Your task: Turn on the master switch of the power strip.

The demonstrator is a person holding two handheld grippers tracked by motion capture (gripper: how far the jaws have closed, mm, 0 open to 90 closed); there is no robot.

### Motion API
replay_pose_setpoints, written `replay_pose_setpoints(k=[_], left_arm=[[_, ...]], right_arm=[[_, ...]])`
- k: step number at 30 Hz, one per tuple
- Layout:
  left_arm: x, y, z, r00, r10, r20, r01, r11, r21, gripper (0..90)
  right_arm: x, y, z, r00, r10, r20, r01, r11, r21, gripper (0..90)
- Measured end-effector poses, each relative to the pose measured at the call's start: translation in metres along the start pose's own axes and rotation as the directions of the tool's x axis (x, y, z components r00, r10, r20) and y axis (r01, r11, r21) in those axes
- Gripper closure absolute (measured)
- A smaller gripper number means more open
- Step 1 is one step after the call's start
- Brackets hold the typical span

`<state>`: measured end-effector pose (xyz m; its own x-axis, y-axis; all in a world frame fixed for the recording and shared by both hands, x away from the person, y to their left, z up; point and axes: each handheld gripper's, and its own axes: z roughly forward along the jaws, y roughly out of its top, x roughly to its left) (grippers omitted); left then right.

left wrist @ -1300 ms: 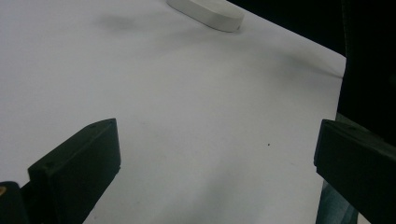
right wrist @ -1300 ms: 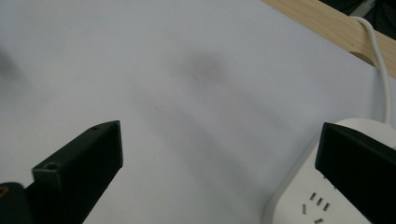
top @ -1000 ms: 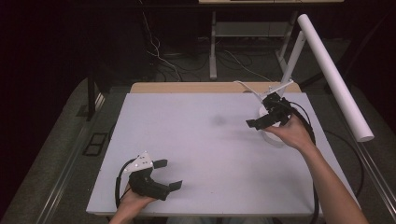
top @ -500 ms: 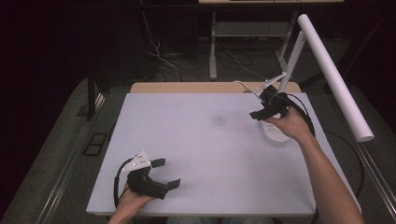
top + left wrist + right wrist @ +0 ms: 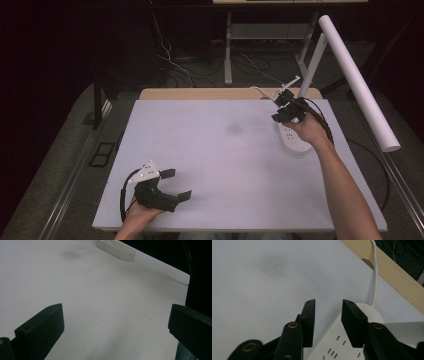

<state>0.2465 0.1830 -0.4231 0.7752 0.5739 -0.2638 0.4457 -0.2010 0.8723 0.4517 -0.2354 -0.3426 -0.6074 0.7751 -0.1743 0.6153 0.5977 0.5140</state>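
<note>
Fingers (image 5: 308,322) of the right gripper (image 5: 327,315) stand a narrow gap apart, having just been closing, with nothing pinched between them; they hover above the far end of the white power strip (image 5: 342,340), which lies flat at the right side of the white table (image 5: 210,160), near its far edge; its cord (image 5: 375,275) runs back over the wooden strip (image 5: 392,267) behind. Seen from the high view, the right gripper (image 5: 287,111) sits over the strip's far end while the left gripper (image 5: 172,186), jaws spread wide and empty, rests near the front edge, well apart. Likely a rigid, fairly light plastic bar with smooth, somewhat slippery sides, the strip should take a firm pinch across its narrow width at the rounded end; the stiff cord may tug back and swing it, so a grip nearer the cord end looks steadier.
</note>
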Motion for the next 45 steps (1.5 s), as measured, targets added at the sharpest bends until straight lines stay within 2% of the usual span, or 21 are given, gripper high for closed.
replay_pose_setpoints(k=[3, 4, 9, 13, 24, 29, 45], left_arm=[[0.0, 0.0, 0.0, 1.0, -0.001, -0.001, 0.001, 1.0, 0.001, 0.0], [0.001, 0.0, 0.0, 1.0, 0.001, -0.002, -0.001, 1.0, 0.004, 0.0], [0.002, 0.0, -0.001, 1.0, 0.001, -0.004, -0.001, 1.0, 0.002, 0.0], [0.003, 0.0, -0.002, 1.0, -0.003, -0.009, 0.003, 1.0, 0.0, 0.0], [0.004, 0.0, -0.003, 0.9999, -0.003, -0.016, 0.003, 1.0, -0.002, 0.0], [0.005, 0.0, -0.005, 0.9996, 0.001, -0.029, -0.001, 0.9999, -0.015, 0.0], [0.006, 0.0, -0.008, 0.9989, 0.0, -0.047, -0.001, 0.9994, -0.034, 0.0]], right_arm=[[-0.002, 0.0, 0.003, 0.9998, 0.004, 0.018, -0.004, 1.0, 0.004, 70.9], [-0.004, -0.001, 0.006, 0.9995, 0.01, 0.031, -0.01, 1.0, 0.009, 74.8], [-0.009, -0.001, 0.01, 0.9987, 0.029, 0.043, -0.029, 1.0, 0.002, 84.9], [-0.012, -0.001, 0.014, 0.9979, 0.038, 0.051, -0.038, 0.999, -0.009, 89.0], [-0.017, -0.002, 0.024, 0.9964, 0.053, 0.066, -0.053, 0.999, 0.003, 89.1], [-0.021, -0.004, 0.033, 0.9946, 0.054, 0.088, -0.056, 0.998, 0.016, 89.1], [-0.028, -0.008, 0.044, 0.9942, 0.051, 0.095, -0.055, 0.998, 0.035, 89.1]])
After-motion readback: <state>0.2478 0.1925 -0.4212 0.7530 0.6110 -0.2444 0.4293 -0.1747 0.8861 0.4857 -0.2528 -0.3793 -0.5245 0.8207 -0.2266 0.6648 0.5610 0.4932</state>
